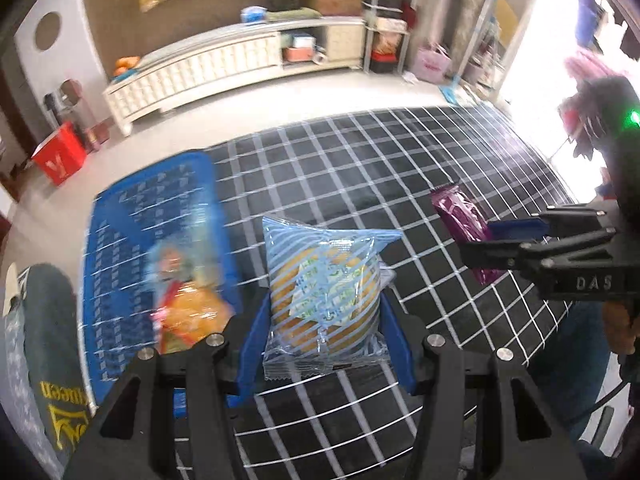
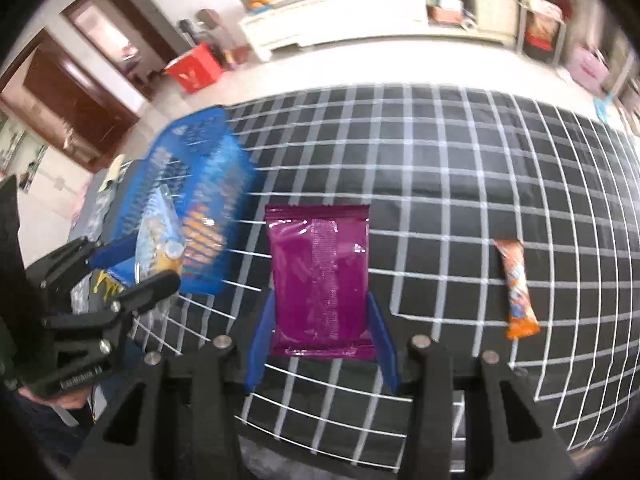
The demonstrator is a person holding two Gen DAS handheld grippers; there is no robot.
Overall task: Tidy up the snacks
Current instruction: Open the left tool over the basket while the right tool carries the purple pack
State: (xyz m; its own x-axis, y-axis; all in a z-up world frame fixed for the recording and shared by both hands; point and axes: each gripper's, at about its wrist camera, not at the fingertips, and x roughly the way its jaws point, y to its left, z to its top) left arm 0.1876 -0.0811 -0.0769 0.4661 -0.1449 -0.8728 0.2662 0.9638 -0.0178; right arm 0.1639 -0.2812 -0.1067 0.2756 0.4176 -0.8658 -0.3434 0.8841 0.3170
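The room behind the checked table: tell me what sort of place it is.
Most likely a lived-in home, probably a living room. A long white cabinet runs along the far wall with household clutter on top, a metal shelf rack stands packed with boxes, and dark wooden doors open off the tiled floor.

Black worktop (image 1: pixel 360 168) cloth crossed by a white grid, filling the middle of both views; blue perforated basket (image 1: pixel 160 208) at centre left, with a pale-blue and orange packet (image 1: pixel 184 304) inside. Light-blue-and-clear striped snack bag (image 1: pixel 324 288) showing golden-brown contents at lower centre of the left wrist view, between blue fingers (image 1: pixel 256 344) on the black left gripper (image 1: pixel 326 352). Glossy magenta packet (image 2: pixel 320 280) at centre of the right wrist view, between the blue fingers (image 2: pixel 382 344) of the black right gripper (image 2: pixel 320 348); orange bar wrapper (image 2: pixel 518 292) with white and blue markings at right; red box (image 2: pixel 196 66) at upper left.
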